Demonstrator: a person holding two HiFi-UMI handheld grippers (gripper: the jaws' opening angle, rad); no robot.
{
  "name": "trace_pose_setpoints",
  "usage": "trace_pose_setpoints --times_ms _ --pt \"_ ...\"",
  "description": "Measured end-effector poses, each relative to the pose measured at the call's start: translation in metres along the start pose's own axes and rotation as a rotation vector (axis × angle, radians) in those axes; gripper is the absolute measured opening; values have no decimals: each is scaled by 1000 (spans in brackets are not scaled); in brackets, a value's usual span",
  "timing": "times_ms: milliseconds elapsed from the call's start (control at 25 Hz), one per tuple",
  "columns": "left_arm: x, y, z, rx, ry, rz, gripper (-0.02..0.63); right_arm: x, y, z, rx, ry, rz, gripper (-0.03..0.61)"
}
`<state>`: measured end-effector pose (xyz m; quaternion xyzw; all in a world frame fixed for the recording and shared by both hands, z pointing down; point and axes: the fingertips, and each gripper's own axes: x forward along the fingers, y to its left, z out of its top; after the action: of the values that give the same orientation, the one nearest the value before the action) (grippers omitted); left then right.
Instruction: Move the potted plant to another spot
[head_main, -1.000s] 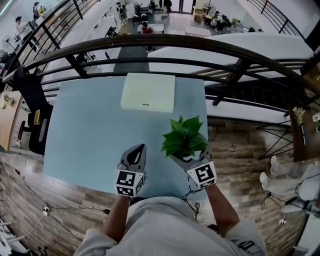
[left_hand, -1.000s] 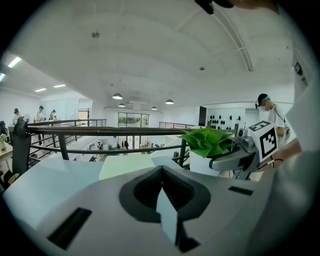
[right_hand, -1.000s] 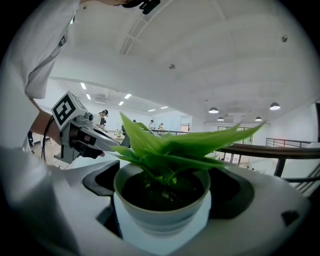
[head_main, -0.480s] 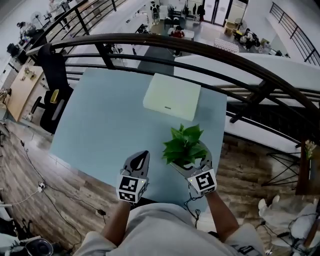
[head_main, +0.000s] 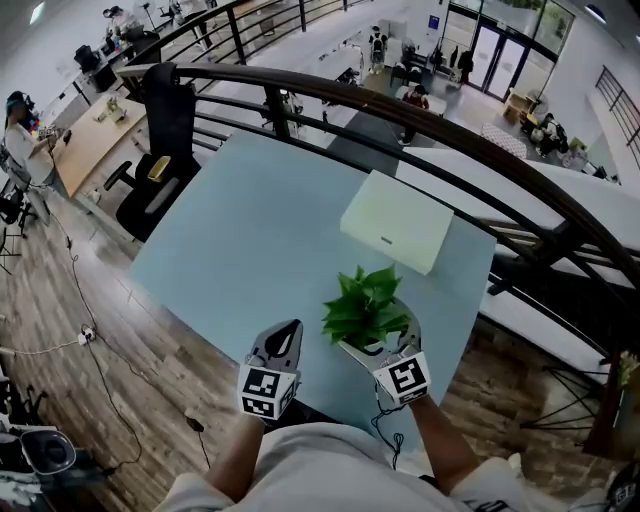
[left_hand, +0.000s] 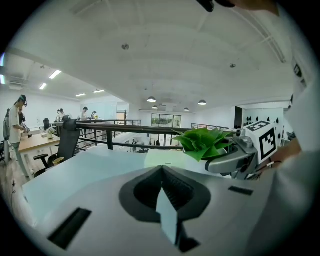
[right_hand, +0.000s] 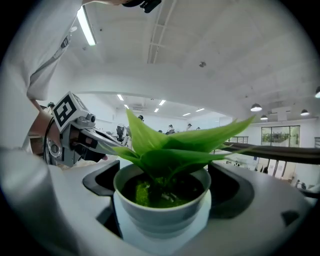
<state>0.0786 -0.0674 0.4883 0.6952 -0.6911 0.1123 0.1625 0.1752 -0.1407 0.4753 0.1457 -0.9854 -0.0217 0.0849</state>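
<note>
The pale blue surface (head_main: 250, 230) fills the middle of the head view, with a dark curved railing (head_main: 420, 108) running along its far side. A black office chair (head_main: 160, 140) stands on the wooden floor off the surface's 10 o'clock corner. A flat white box (head_main: 397, 221) lies on the surface toward 1 o'clock, close to the far edge.

The left tool (head_main: 288, 328) hovers at the near edge, about 6 o'clock. Its jaws are pressed together tip to tip and there is nothing between them. The right tool (head_main: 378, 335) is just beside it at 5 o'clock. Its jaws are spread around the pot and close against its sides.

The potted plant (right_hand: 162, 200) sits between those jaws: a small white pot of dark soil with broad green leaves. It is over the near right part of the surface, at about 5 o'clock, well apart from the box. No view shows whether the pot's base touches the surface.
</note>
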Motion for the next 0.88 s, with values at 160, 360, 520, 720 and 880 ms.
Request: trace_pose_setpoints --times_ms 160,360,520,720,880 --pt "-25 29 -6 -18 -18 44 12 22 25 1 -2 -7 29 546" --pt "-72 83 -8 -53 -57 116 12 59 73 16 -19 -2 76 546" --pt "-113 124 -15 -81 -85 169 12 85 116 28 -2 -7 108 546" --pt "-162 166 -30 -114 -105 202 12 113 166 41 -2 -1 127 546" --pt "-203 203 -47 -142 -109 235 12 138 208 50 6 6 147 546"
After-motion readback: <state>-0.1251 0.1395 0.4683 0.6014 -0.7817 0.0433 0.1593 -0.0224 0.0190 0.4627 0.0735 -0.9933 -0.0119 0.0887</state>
